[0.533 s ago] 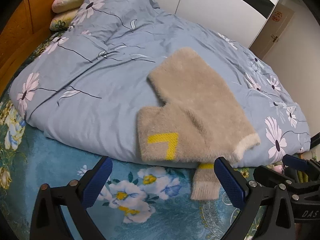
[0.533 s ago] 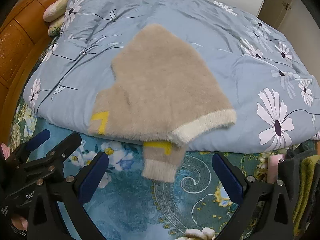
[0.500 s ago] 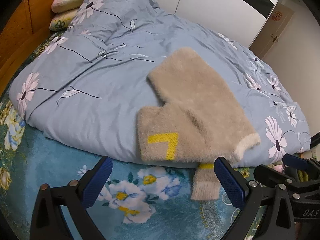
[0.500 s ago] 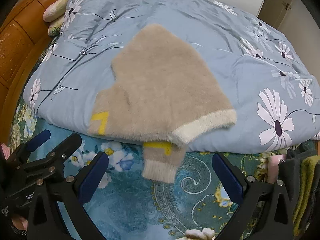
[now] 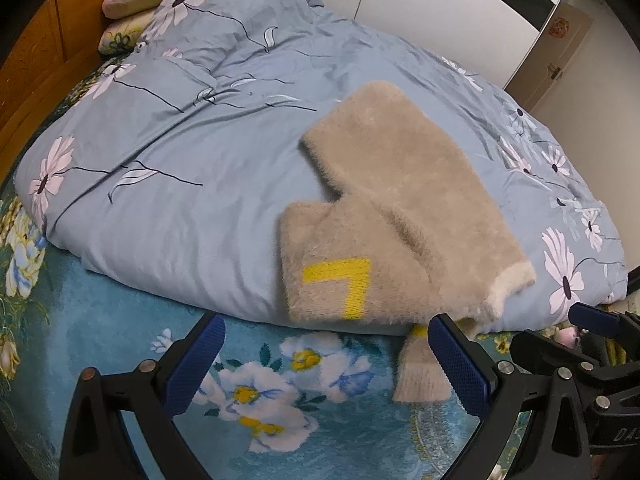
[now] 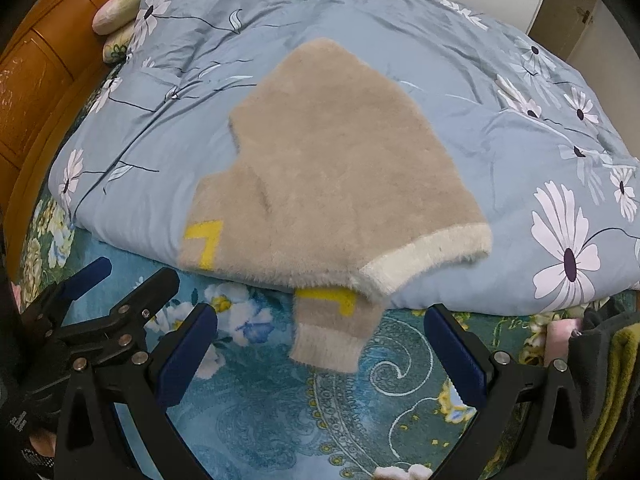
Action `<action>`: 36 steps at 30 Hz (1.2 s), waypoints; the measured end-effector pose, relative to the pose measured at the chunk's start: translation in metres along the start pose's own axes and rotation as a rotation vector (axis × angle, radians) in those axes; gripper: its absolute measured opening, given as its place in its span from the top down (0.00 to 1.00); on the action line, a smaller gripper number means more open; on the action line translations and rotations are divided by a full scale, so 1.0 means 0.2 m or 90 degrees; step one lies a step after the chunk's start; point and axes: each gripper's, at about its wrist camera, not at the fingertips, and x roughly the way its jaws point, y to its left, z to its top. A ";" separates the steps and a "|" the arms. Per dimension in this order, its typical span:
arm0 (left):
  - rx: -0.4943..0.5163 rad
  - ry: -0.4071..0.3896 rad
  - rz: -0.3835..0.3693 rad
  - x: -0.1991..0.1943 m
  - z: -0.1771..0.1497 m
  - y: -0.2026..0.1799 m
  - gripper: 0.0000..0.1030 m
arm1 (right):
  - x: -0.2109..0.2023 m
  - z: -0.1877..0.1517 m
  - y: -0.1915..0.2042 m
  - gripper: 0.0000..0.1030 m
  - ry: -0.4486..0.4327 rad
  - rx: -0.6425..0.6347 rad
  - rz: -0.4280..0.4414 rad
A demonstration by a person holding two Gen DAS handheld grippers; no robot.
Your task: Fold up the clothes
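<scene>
No shift since before — folded sweater [image 5: 400, 216] on quilt [image 5: 180, 168] (cuff overhanging), both grippers agape.

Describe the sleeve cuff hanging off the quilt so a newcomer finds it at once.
Start at the big blue flowered quilt on the bed and find the fuzzy beige sweater lying at its near edge. Below the sweater's cream hem, one sleeve cuff hangs down onto the teal floral bedsheet. It alone leaves the quilt, with a yellow mark above its ribbed end.
</scene>
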 end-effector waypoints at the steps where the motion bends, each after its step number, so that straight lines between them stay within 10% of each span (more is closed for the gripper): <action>1: 0.000 0.001 0.001 0.01 0.00 0.00 0.00 | 0.01 0.00 0.00 0.00 0.001 -0.001 -0.001; 36: -0.001 0.008 -0.017 0.08 0.01 -0.05 0.00 | 0.05 0.03 -0.04 0.00 0.008 0.001 -0.007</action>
